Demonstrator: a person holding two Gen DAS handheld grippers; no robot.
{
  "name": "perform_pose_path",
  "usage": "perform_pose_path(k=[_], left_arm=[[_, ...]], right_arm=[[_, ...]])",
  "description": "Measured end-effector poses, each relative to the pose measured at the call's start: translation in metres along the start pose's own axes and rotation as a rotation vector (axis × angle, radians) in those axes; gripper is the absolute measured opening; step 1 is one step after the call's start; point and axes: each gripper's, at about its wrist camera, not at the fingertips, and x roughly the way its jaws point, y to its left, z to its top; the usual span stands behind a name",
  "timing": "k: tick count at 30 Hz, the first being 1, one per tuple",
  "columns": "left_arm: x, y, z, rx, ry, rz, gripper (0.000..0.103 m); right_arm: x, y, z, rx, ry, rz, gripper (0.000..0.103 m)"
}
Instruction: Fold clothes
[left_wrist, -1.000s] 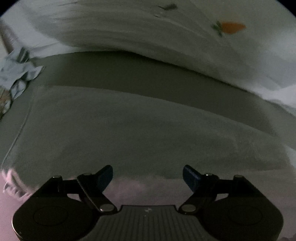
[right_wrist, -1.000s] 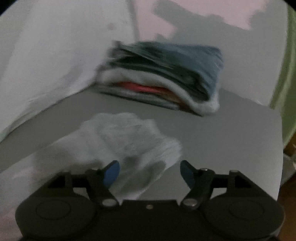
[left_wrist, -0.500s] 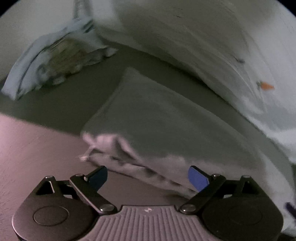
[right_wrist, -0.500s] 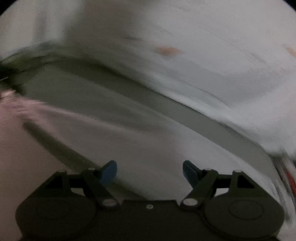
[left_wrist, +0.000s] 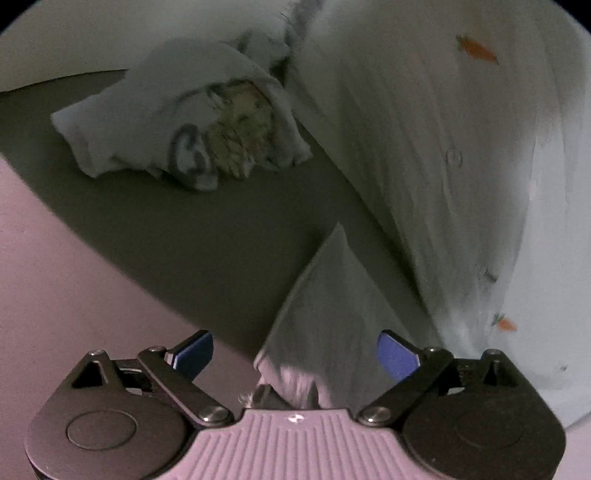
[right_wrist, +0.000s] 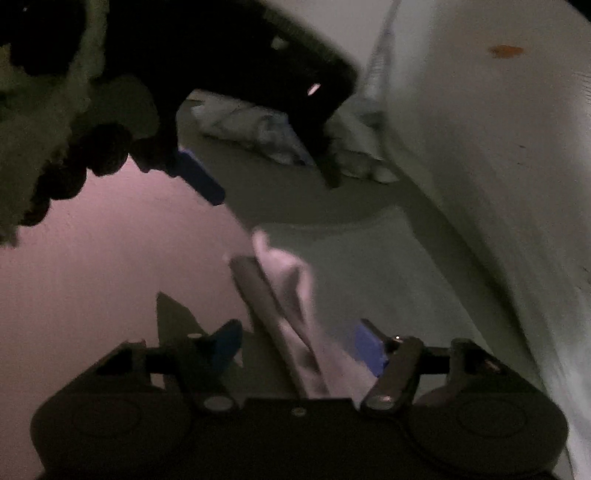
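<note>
Dim, blurred views. Left gripper (left_wrist: 294, 354) with jaws spread wide, holding nothing, astride the near corner of a folded grey garment (left_wrist: 334, 295) lying on the grey bed surface (left_wrist: 192, 236). Right gripper (right_wrist: 301, 345) likewise wide open, the same garment's folded edge (right_wrist: 291, 295) between its blue pads (right_wrist: 367, 347), ungripped. Farther back, a crumpled printed shirt (left_wrist: 192, 122) beside a white carrot-print quilt (left_wrist: 424, 147).

A folded garment (left_wrist: 332, 295) is placed at the bed's (left_wrist: 184, 229) near edge; a crumpled garment (left_wrist: 177, 122) is positioned farther back, against the duvet (left_wrist: 424, 147).
</note>
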Motion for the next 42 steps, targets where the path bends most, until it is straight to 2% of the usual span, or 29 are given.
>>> perform_pose_path(k=[5, 7, 8, 9, 10, 11, 13, 17, 21, 26, 29, 35, 37, 38, 39, 40, 42], left_arm=[[-0.003, 0.012, 0.003, -0.048, 0.014, -0.017, 0.097], [-0.004, 0.016, 0.004, -0.067, 0.02, -0.024, 0.097], [-0.004, 0.019, 0.005, -0.077, 0.023, -0.027, 0.097], [-0.005, 0.021, 0.006, -0.086, 0.026, -0.031, 0.097], [-0.005, 0.023, 0.006, -0.096, 0.029, -0.034, 0.097], [-0.006, 0.025, 0.007, -0.106, 0.032, -0.037, 0.097], [-0.007, 0.027, 0.007, -0.14, 0.034, -0.074, 0.097], [-0.004, 0.033, 0.007, -0.229, 0.047, -0.192, 0.102], [0.008, 0.031, 0.005, -0.293, 0.079, -0.294, 0.103], [0.043, 0.028, 0.005, -0.379, 0.142, -0.416, 0.103], [0.066, 0.021, 0.015, -0.378, 0.178, -0.417, 0.103], [0.099, -0.003, 0.034, -0.277, 0.243, -0.38, 0.101], [0.102, -0.011, 0.037, -0.238, 0.241, -0.363, 0.096], [0.102, -0.014, 0.038, -0.222, 0.232, -0.355, 0.085], [0.104, -0.017, 0.04, -0.208, 0.234, -0.336, 0.068], [0.106, -0.02, 0.04, -0.203, 0.23, -0.312, 0.06], [0.11, -0.024, 0.042, -0.191, 0.222, -0.264, 0.037]], right_arm=[[0.02, -0.015, 0.015, 0.063, 0.022, 0.104, 0.066], [0.026, -0.029, 0.016, 0.14, 0.036, 0.159, 0.059], [0.029, -0.035, 0.015, 0.181, 0.036, 0.182, 0.052], [0.032, -0.04, 0.015, 0.222, 0.036, 0.205, 0.03], [0.032, -0.044, 0.015, 0.23, 0.036, 0.177, 0.01], [0.03, -0.048, 0.015, 0.232, 0.04, 0.17, 0.007], [0.027, -0.054, 0.018, 0.252, 0.039, 0.168, 0.006], [0.007, -0.074, 0.025, 0.341, -0.006, 0.154, 0.006], [-0.009, -0.092, 0.029, 0.434, -0.049, 0.149, 0.006], [-0.018, -0.091, 0.027, 0.419, -0.066, 0.158, 0.006], [-0.023, -0.089, 0.026, 0.413, -0.066, 0.17, 0.006], [-0.03, -0.089, 0.025, 0.423, -0.074, 0.198, 0.006], [-0.03, -0.092, 0.025, 0.429, -0.076, 0.205, 0.006], [-0.029, -0.093, 0.025, 0.435, -0.078, 0.208, 0.006], [-0.029, -0.094, 0.024, 0.441, -0.081, 0.211, 0.006], [-0.029, -0.096, 0.024, 0.45, -0.083, 0.215, 0.006], [-0.025, -0.101, 0.023, 0.467, -0.089, 0.221, 0.006]])
